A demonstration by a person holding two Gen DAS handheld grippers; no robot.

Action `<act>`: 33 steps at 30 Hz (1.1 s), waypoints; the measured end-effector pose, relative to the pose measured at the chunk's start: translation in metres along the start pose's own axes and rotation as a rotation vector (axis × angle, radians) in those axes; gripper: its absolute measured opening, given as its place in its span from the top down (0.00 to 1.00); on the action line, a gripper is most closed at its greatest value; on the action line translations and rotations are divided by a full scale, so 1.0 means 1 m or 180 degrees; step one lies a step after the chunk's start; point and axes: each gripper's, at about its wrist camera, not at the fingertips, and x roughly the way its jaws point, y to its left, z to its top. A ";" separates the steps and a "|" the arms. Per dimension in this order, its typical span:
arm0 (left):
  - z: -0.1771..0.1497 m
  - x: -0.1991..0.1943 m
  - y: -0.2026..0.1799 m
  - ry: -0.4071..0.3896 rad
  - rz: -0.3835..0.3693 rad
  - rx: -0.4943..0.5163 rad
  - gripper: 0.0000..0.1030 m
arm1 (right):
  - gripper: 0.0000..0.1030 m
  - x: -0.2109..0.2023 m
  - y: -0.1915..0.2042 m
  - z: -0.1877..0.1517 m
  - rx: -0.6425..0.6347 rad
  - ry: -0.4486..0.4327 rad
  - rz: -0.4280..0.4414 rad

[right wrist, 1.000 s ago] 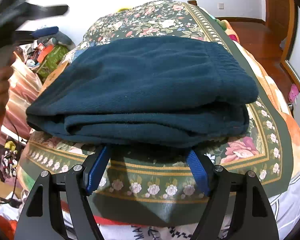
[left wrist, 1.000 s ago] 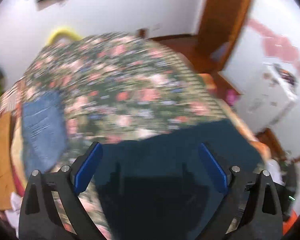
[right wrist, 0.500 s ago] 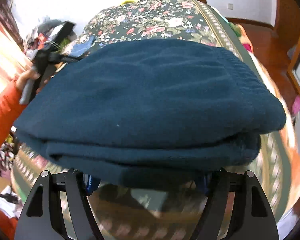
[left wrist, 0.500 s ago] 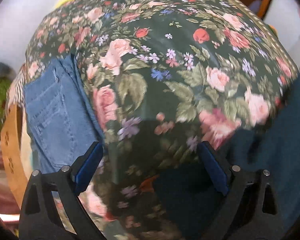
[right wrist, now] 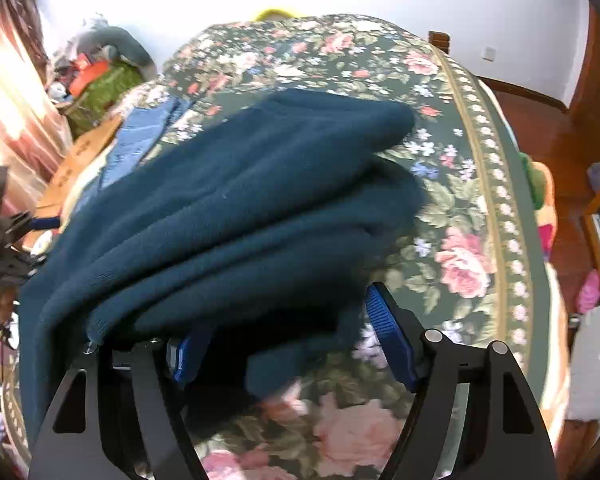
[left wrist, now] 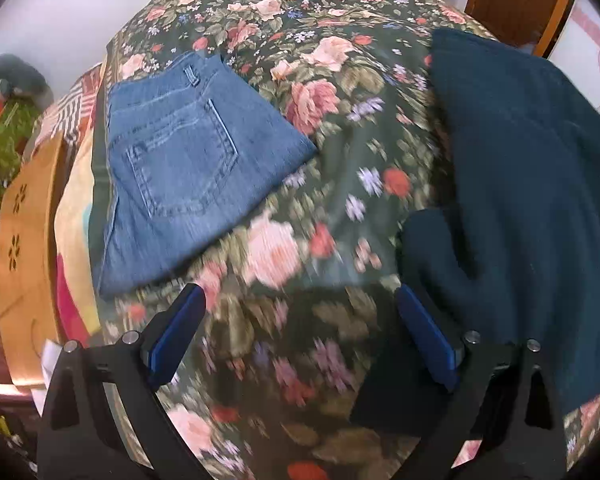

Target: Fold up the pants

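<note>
Pants [right wrist: 228,208] lie folded on the bedspread [right wrist: 476,200], now over the right gripper [right wrist: 288,344], jaws apart beneath the stack; left gripper [left wrist: 300,332], jaws apart and empty, has swung toward the jeans [left wrist: 180,160]; fold looks done.

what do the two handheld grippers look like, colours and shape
Both look alike. The left gripper and the right gripper each have two matte black angular fingers with triangular cut-outs, silver round bolts at the joints, and blue ribbed pads on the inner faces. No cables or markings show on them.
</note>
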 end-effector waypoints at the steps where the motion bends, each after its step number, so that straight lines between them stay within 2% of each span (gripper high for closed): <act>1: -0.004 -0.003 -0.002 -0.0009 -0.0007 -0.0006 0.05 | 0.31 -0.005 -0.003 -0.003 0.0022 0.0008 -0.0015; 4: -0.014 -0.012 -0.011 -0.0016 -0.0069 -0.0104 0.10 | 0.31 -0.033 -0.011 -0.025 0.0092 -0.0007 -0.0116; 8: -0.026 -0.024 -0.027 -0.0023 -0.0158 -0.0188 0.11 | 0.31 -0.067 -0.004 -0.044 0.0007 -0.0089 -0.0247; 11: -0.044 -0.041 -0.058 -0.0107 -0.0214 -0.0067 0.20 | 0.31 -0.091 0.006 -0.055 -0.0057 -0.0187 -0.0248; 14: -0.056 -0.059 -0.086 -0.0230 -0.0083 0.0079 0.23 | 0.31 -0.110 0.021 -0.066 -0.0089 -0.0326 -0.0151; 17: -0.058 -0.082 -0.089 -0.0458 0.0046 -0.0003 0.23 | 0.31 -0.114 0.038 -0.074 -0.0133 -0.0425 -0.0033; 19: -0.056 -0.097 -0.081 -0.0604 -0.0012 -0.0160 0.23 | 0.36 -0.110 0.048 -0.076 -0.0129 -0.0556 -0.0102; 20: -0.055 -0.104 -0.076 -0.0672 -0.0061 -0.0255 0.23 | 0.46 -0.106 0.052 -0.079 -0.0121 -0.0584 -0.0112; 21: -0.053 -0.108 -0.074 -0.0705 -0.0133 -0.0312 0.23 | 0.51 -0.102 0.054 -0.080 -0.0107 -0.0565 -0.0078; 23: -0.052 -0.106 -0.073 -0.0675 -0.0269 -0.0350 0.23 | 0.53 -0.087 0.056 -0.085 -0.0013 -0.0462 0.0069; 25: -0.054 -0.097 -0.079 -0.0595 -0.0288 -0.0287 0.23 | 0.59 -0.076 0.057 -0.090 -0.0008 -0.0373 0.0058; 27: -0.059 -0.080 -0.088 -0.0476 -0.0171 -0.0177 0.23 | 0.64 -0.061 0.056 -0.097 -0.0005 -0.0253 0.0008; 29: -0.069 -0.064 -0.090 -0.0397 -0.0059 -0.0140 0.22 | 0.64 -0.054 0.045 -0.104 0.0137 -0.0228 0.0133; 33: -0.082 -0.062 -0.081 -0.0319 0.0160 0.0047 0.23 | 0.72 -0.064 0.037 -0.109 0.0131 -0.0201 0.0088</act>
